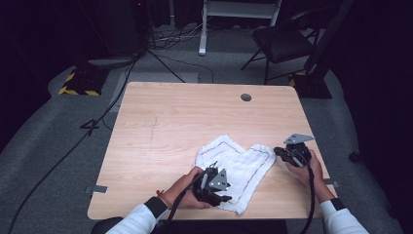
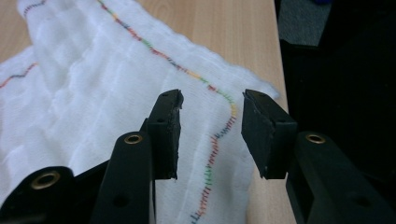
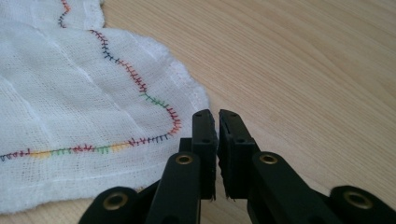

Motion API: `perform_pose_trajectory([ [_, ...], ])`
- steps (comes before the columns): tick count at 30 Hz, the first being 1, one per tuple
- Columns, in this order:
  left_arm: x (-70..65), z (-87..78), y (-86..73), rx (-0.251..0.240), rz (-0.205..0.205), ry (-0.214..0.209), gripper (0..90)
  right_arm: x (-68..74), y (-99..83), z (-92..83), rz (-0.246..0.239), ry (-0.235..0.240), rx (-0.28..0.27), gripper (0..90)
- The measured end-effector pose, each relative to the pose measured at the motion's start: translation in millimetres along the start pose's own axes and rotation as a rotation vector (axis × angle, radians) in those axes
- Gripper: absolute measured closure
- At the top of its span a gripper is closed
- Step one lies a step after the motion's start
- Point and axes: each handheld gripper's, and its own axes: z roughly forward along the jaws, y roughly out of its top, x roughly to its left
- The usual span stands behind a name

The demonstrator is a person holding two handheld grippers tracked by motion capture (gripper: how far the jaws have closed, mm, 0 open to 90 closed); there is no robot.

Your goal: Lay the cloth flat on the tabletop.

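A white muslin cloth [image 1: 234, 165] with multicoloured stitching along its hem lies crumpled on the wooden table [image 1: 170, 122], near the front edge. My left gripper [image 1: 225, 197] is at the cloth's near corner. In the left gripper view, the left gripper [image 2: 212, 100] is open, its jaws standing apart above the stitched hem of the cloth [image 2: 93, 93] with nothing pinched. My right gripper [image 1: 278, 151] sits at the cloth's right corner. In the right gripper view, the right gripper [image 3: 215, 116] is shut, just past the rounded corner of the cloth [image 3: 70, 107]; no fabric shows between the pads.
The table's right edge [image 2: 278, 70] runs close beside the left gripper. A round cable hole [image 1: 246, 97] is at the back of the tabletop. Beyond the table stand a black folding chair [image 1: 280, 41] and floor cables [image 1: 122, 83].
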Motion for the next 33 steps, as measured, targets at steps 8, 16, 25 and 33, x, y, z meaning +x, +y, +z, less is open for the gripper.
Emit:
perform_pose_trajectory([
  [8,73.4,-5.4,-16.8,-0.018,-0.209,0.214,36.8,0.4,-0.8,-0.3,0.019,0.019,-0.005,76.7],
  [16,138.4,25.8,-15.3,0.017,-0.321,0.312,30.6,7.2,-3.0,5.7,0.042,0.091,0.013,55.0],
  [25,165.5,59.7,-10.2,0.069,-0.376,0.302,28.0,2.3,-3.7,15.8,0.098,0.080,0.028,40.8],
  [33,174.8,57.2,-13.7,0.063,-0.392,0.234,37.5,4.2,-0.6,16.5,0.052,0.116,0.026,61.7],
])
